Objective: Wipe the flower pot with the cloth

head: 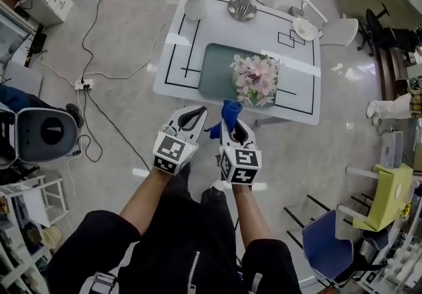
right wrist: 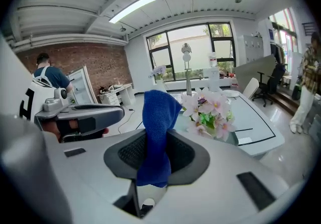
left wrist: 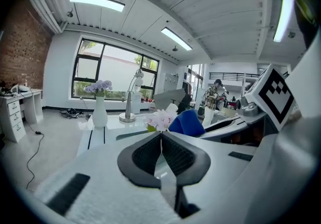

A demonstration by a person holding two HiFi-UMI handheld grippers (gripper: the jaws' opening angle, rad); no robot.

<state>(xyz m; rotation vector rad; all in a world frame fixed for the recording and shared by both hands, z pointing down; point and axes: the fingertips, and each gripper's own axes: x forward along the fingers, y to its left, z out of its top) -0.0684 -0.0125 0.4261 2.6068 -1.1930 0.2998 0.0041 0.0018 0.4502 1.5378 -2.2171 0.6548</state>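
Between the ribbed jaws of my right tool (right wrist: 156, 156) the blue cloth (right wrist: 158, 117) is pinched, a tuft standing up past the tips. My left tool (left wrist: 161, 142) is clenched on nothing. Ahead, the pot of pale pink flowers (head: 256, 80) stands on a grey-green mat (head: 214, 68) near the front edge of the white table (head: 300, 85), well apart from both tools, so I judge this step to be the approach. The blooms hide the pot wall in every view, so I would come in low from the side, under the petals, and press the free tuft against the wall, not the jaw tips. The pot looks light, so steadying its far side with the left tool before rubbing should keep it from sliding or tipping.
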